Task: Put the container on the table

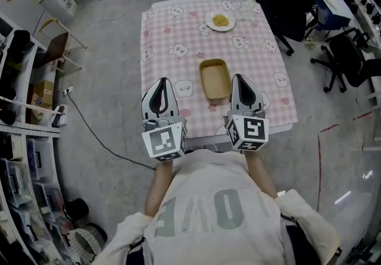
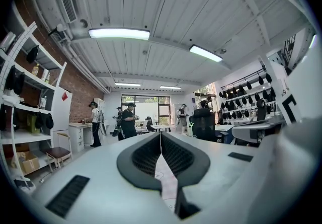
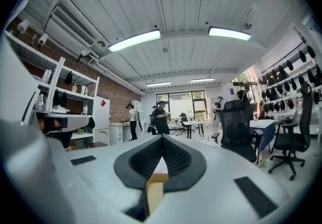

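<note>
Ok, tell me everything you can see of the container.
The container is a tan, shallow rectangular tray with rounded corners and a raised rim. It looks like plastic and seems empty. It sits flat on the pink checked tablecloth near the table's near edge, long side pointing away from the person. Only the tablecloth visibly touches it. The right gripper is close beside it, with no contact showing.

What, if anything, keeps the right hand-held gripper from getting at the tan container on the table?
Probably nothing. The right hand-held gripper hangs just beside the tan container, with only bare tablecloth around it. Its jaws are shut, though, so they would likely have to open first.
</note>
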`<state>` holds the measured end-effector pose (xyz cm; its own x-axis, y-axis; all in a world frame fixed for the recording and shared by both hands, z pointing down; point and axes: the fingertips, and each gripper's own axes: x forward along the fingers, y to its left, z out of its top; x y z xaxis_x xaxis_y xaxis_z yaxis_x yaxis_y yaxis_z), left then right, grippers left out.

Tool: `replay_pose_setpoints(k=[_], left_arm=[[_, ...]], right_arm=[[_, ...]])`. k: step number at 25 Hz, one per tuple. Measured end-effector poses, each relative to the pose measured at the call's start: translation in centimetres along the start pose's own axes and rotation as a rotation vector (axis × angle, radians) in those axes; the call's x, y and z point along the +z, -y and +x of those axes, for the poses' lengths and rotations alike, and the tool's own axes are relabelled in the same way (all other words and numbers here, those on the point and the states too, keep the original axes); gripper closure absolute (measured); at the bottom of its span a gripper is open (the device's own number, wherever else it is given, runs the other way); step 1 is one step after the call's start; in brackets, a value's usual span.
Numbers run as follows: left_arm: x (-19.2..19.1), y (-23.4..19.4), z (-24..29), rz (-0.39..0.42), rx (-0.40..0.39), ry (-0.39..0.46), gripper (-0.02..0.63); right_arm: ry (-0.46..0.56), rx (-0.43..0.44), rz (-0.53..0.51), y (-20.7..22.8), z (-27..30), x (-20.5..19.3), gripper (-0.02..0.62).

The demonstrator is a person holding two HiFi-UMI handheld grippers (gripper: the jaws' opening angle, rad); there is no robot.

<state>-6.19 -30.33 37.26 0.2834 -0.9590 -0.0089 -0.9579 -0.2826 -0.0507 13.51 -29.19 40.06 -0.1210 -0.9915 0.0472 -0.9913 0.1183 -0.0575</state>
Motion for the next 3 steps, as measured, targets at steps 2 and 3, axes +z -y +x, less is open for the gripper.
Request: replay_pose_setpoints(k=[2,3], left_arm=[[-0.09,-0.06,0.04,0.004,0.002,-0.001,0.578],[-0.15,-0.08,0.06,0.006,0.002,-0.002,0.578]], right_arm=[[-0.002,-0.006,0.004,0.17,0.05,-0.07,0.566],[-0.003,-0.008,0.006,0.25,0.07,-0.12,0.566]])
